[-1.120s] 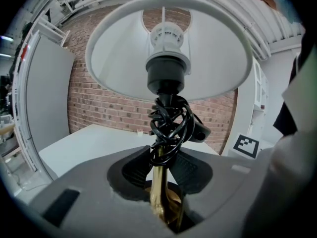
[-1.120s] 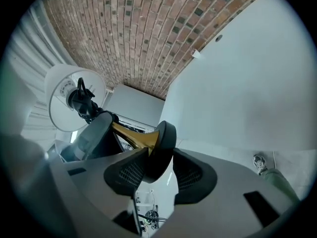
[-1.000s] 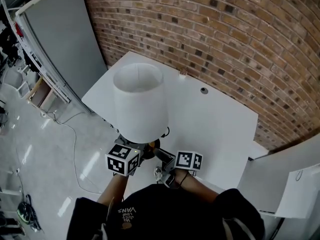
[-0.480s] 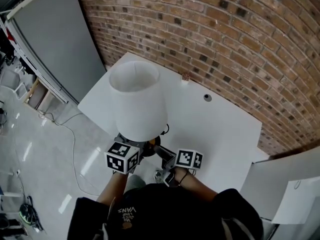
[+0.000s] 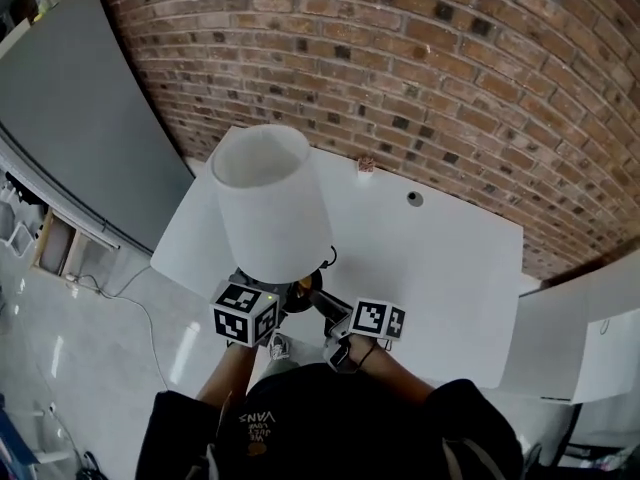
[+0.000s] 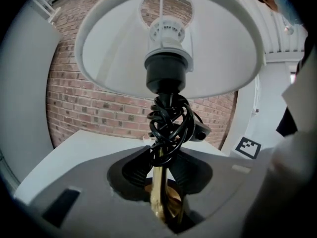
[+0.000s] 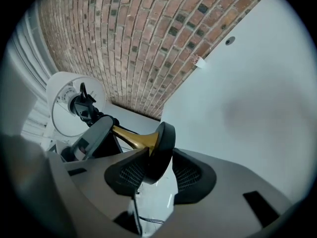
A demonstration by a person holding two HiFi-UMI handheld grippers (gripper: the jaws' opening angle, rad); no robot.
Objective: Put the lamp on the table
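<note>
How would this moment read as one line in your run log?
lamp: held at near edge of white table | left gripper: jaws shut on brass stem | right gripper: jaws shut on black base

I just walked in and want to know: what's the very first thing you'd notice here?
The big white lamp is held in the air by the left gripper and the right gripper at the near edge of a white table. Behind the table stands a red brick wall.
</note>
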